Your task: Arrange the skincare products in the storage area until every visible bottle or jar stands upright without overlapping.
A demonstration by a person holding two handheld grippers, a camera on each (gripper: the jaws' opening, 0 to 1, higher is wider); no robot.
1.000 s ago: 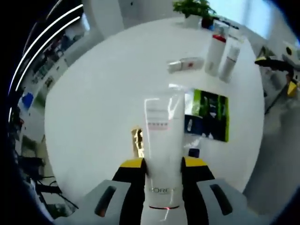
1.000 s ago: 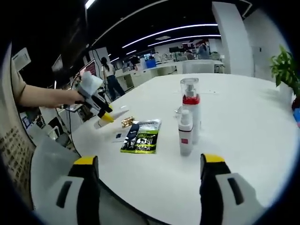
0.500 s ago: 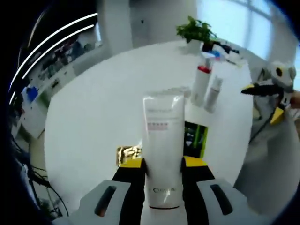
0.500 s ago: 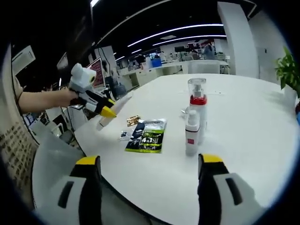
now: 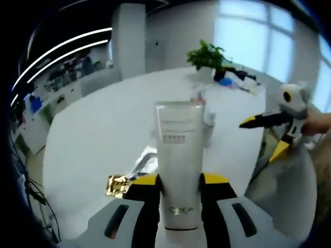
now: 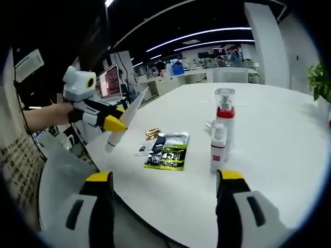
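My left gripper is shut on a white squeeze tube, held above the round white table with its crimped end pointing away from me. In the right gripper view the same left gripper holds the tube tilted above the table's left edge. My right gripper stands open near the table's front edge, nothing between its jaws. A tall white pump bottle with a red band and a shorter white bottle stand upright side by side.
A green and black sachet, a small gold packet and a small card lie flat on the table. The gold packet lies below the tube. A potted plant stands at the far edge. My right gripper reaches in.
My left gripper has lifted and tipped the tube upward, away from the tabletop. The right gripper stays open and has barely moved.
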